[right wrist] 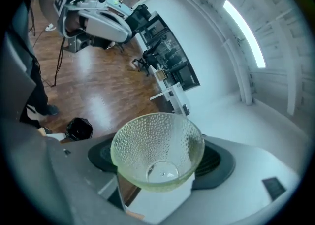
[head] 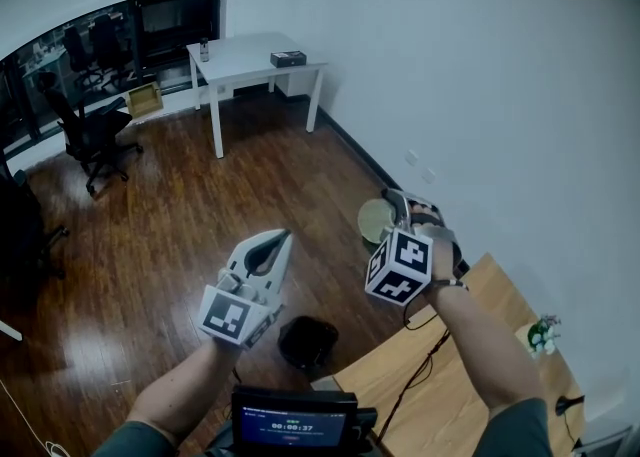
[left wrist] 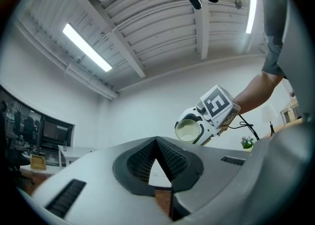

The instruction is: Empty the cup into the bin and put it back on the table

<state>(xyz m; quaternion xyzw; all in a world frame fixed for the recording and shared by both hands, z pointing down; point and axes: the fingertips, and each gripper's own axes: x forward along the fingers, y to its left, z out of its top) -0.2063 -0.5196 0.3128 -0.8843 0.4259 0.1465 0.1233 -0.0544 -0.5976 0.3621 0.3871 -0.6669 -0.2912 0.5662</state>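
Observation:
My right gripper (head: 397, 208) is shut on a clear dimpled glass cup (head: 377, 218), held in the air over the floor beside the table's corner. In the right gripper view the cup (right wrist: 157, 147) sits between the dark pads (right wrist: 212, 162), its mouth tipped toward the camera, and it looks empty. The black bin (head: 307, 341) stands on the floor below and to the left of it, seen again in the right gripper view (right wrist: 78, 128). My left gripper (head: 281, 239) hovers to the left, shut with nothing in it. The left gripper view shows the right gripper (left wrist: 194, 123) and the cup (left wrist: 188, 131).
The wooden table (head: 480, 345) fills the lower right, with a black cable (head: 420, 385) and a small plant (head: 541, 335) on it. A screen (head: 292, 423) sits below me. A white desk (head: 255, 57) and office chairs (head: 92, 130) stand far off across the wood floor.

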